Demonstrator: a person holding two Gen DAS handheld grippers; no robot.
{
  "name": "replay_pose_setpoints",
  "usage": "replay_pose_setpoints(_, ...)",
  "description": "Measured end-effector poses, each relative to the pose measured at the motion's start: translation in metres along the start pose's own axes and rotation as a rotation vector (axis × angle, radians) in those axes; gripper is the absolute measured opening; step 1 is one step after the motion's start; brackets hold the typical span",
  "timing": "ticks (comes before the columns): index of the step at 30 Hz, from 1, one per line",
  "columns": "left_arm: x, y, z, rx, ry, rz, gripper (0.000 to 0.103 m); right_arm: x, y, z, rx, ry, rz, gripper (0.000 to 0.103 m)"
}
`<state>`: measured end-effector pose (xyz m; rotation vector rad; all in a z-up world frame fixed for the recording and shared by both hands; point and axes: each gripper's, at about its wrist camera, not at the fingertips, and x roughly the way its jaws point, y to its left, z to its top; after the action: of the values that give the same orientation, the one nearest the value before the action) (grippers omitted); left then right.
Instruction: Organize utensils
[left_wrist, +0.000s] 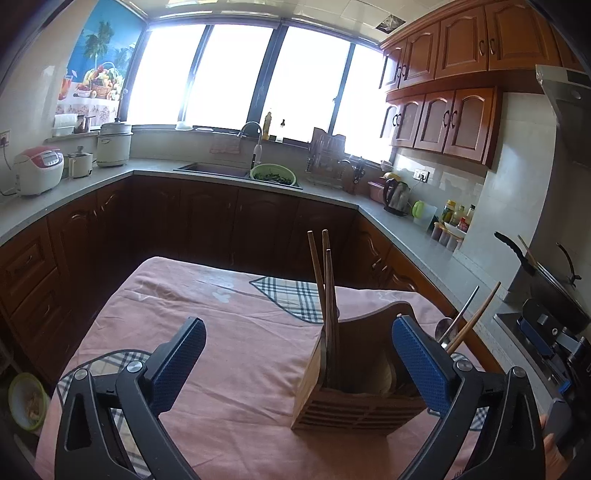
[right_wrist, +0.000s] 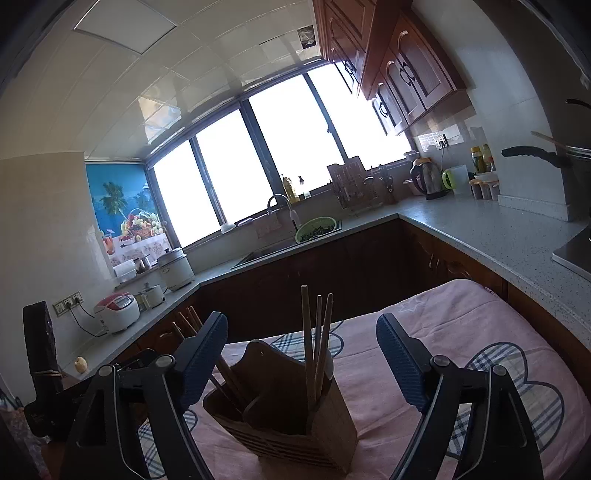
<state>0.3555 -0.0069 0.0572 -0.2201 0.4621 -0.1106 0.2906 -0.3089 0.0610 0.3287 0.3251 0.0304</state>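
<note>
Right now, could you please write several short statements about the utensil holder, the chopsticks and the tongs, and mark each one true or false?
1. The wooden utensil holder stands on the pink cloth. True.
2. Both tongs are clamped on chopsticks. False: the left tongs and the right tongs stand open and hold nothing.
3. Chopsticks stand upright in the holder. True.
4. The holder is made of clear plastic. False: it is brown wood with a slatted front.
5. A green colander sits at the sink. True.
</note>
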Motion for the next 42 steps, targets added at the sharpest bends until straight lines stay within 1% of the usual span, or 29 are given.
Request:
replay_pose_setpoints(2,-0.009,0.001,-0.003,-0.009,0.01,-0.008,0.102,-0.007,0.002,-0.002,0.001,0.003,0.003,0.087)
replay_pose_setpoints(6,-0.028,0.0,-0.007,0.003,0.019,-0.001,0.102,-0.023,0.005,-0.005,0.005,0.005,0.016,0.09)
replay_pose_setpoints(16,-0.095,0.004,-0.033,0.023,0.016,-0.003,0.102,-0.079,0.025,-0.018,-0.021,0.002,0.048,0.096)
replay_pose_setpoints(23,-0.149,0.004,-0.045,0.035,-0.013,-0.003,0.102,-0.118,0.044,-0.03,-0.046,0.003,0.082,0.097)
replay_pose_setpoints(29,-0.189,0.006,-0.069,0.046,-0.03,-0.003,0.102,-0.146,0.059,-0.041,-0.085,-0.001,0.092,0.099)
replay_pose_setpoints(35,-0.22,0.01,-0.095,0.038,-0.021,-0.015,0.102,-0.173,0.067,-0.056,-0.114,-0.005,0.089,0.103)
replay_pose_setpoints(40,-0.245,0.011,-0.115,0.056,-0.029,0.006,0.102,-0.195,0.072,-0.072,-0.143,-0.007,0.08,0.103)
replay_pose_setpoints(42,-0.256,0.008,-0.121,0.074,-0.045,0.018,0.102,-0.203,0.075,-0.078,-0.166,-0.011,0.07,0.103)
